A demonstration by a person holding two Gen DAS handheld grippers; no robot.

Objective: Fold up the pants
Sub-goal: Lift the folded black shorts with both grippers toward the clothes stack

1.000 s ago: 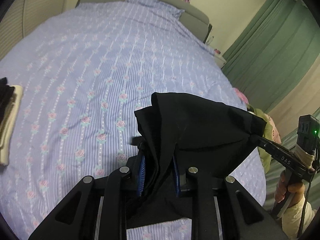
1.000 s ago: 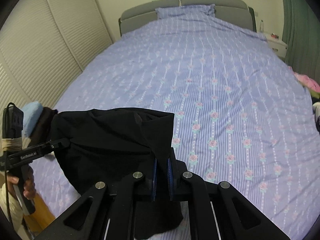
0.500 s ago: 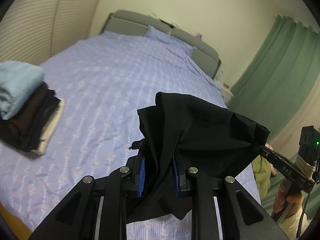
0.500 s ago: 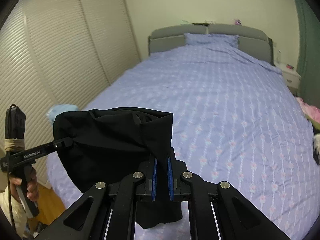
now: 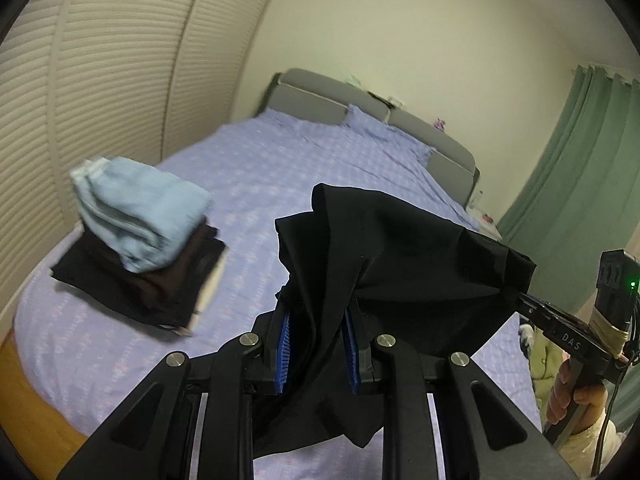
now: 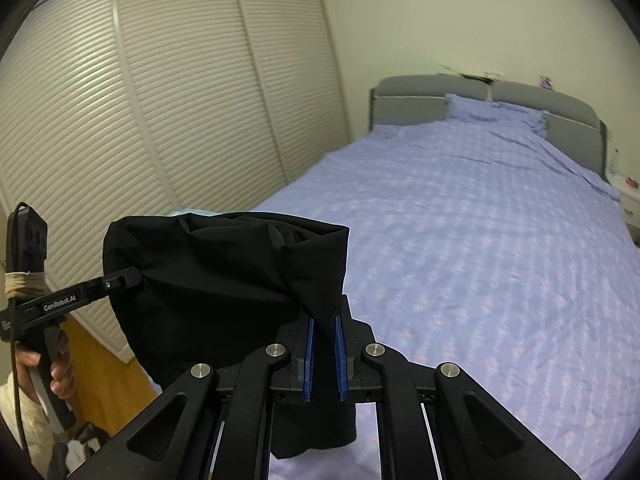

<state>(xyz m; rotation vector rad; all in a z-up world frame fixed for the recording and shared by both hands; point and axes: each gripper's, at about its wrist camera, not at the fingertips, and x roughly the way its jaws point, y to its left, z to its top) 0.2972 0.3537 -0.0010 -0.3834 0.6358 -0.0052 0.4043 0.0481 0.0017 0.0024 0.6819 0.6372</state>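
Black pants [image 5: 404,264], folded into a short bundle, hang in the air between my two grippers, above the near end of the bed. My left gripper [image 5: 316,348] is shut on one end of the pants, with cloth bunched between its blue pads. My right gripper [image 6: 323,354] is shut on the other end of the pants [image 6: 208,280]. Each gripper shows in the other's view: the right one [image 5: 520,300] at the cloth's right corner, the left one [image 6: 136,278] at its left corner.
The bed [image 6: 480,240] has a purple flowered sheet, a pillow [image 6: 496,114] and a grey headboard. A stack of folded clothes [image 5: 140,240], light blue on top of dark ones, lies at the bed's near left. Slatted wardrobe doors [image 6: 160,120] stand left, a green curtain [image 5: 580,184] right.
Both grippers have risen and tilted up with the pants held between them. The views now take in the walls and wardrobe. The folded stack has come fully into the left view.
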